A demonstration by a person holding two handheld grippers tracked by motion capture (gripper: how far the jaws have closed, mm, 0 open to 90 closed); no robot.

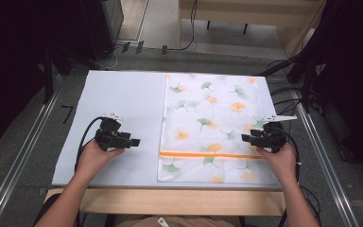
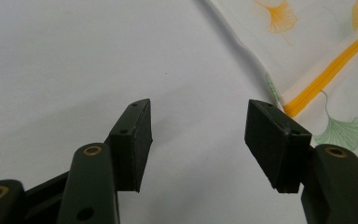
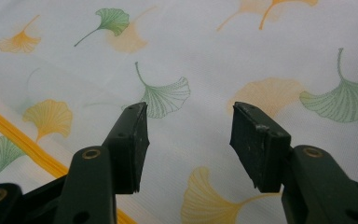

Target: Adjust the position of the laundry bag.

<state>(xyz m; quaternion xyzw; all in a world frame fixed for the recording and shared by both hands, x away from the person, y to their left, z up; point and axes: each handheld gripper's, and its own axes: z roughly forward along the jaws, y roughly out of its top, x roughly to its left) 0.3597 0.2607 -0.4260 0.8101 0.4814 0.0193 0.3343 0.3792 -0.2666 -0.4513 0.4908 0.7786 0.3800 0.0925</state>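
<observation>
The mesh bag (image 1: 212, 127), white with green and orange ginkgo leaves printed on it, lies flat on the right half of the pale worktop (image 1: 118, 99), its long side running away from the person. An orange zipper (image 1: 210, 154) crosses it near the end closest to the person, from the bag's left edge to its right edge.

The left tongs (image 1: 134, 142) sit over bare worktop just left of the bag, pointing toward its left edge near the zipper. In the left gripper view the jaws stand wide apart with nothing between them; the bag's edge (image 2: 307, 56) and the zipper's end (image 2: 326, 77) lie just beyond the right-hand jaw.

The right tongs (image 1: 245, 137) are over the bag's right part, just above the zipper line, pointing left across the fabric. In the right gripper view the jaws are also wide, with printed leaves on the fabric (image 3: 186, 56) showing through the gap and the zipper (image 3: 23, 140) at lower left. Whether either pair touches the surface below cannot be told.

Each hand grips the body of its tool, left hand (image 1: 97, 156) and right hand (image 1: 279, 158).
</observation>
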